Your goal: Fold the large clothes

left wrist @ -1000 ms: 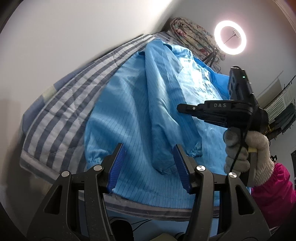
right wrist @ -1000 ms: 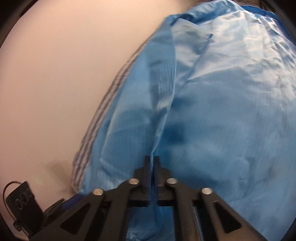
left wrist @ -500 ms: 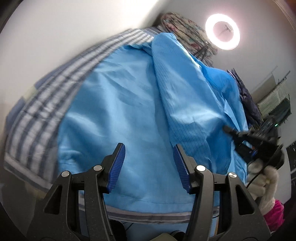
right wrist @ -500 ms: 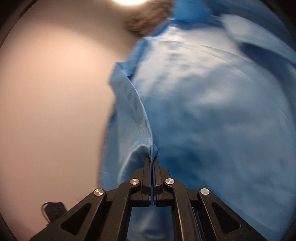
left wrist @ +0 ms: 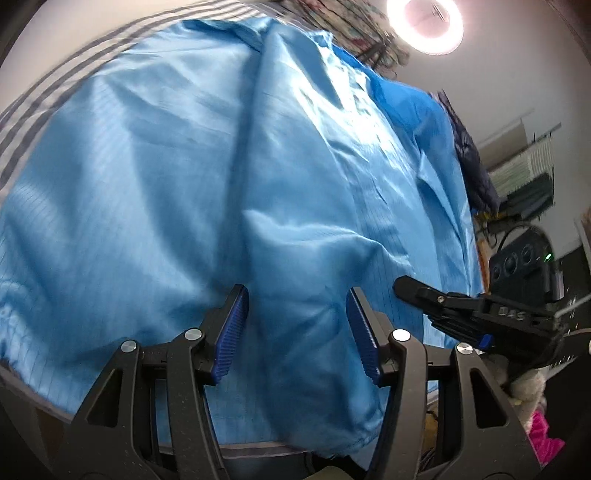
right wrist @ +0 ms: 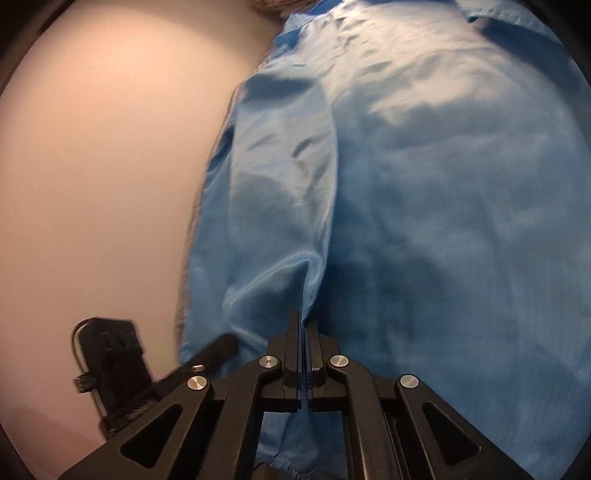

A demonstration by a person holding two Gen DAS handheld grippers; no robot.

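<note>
My right fingers [right wrist: 303,332] pinch thin fold of glossy, creased blue garment [right wrist: 424,184]. Left fingers [left wrist: 295,332] parted, ribbed blue pads empty. Striped sheet [left wrist: 33,103] at ten o'clock.

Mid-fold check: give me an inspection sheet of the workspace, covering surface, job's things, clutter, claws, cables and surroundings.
Surface: striped sheet under the garment.
Job's things: blue garment spread out, creased.
Clutter: floral cloth and dark garment at the far edge.
Claws: left claw open over the fabric, gripping nothing; right claw shut on a pinched fold.
Cables: black cable at right.
Surroundings: ring light, white wall.
</note>
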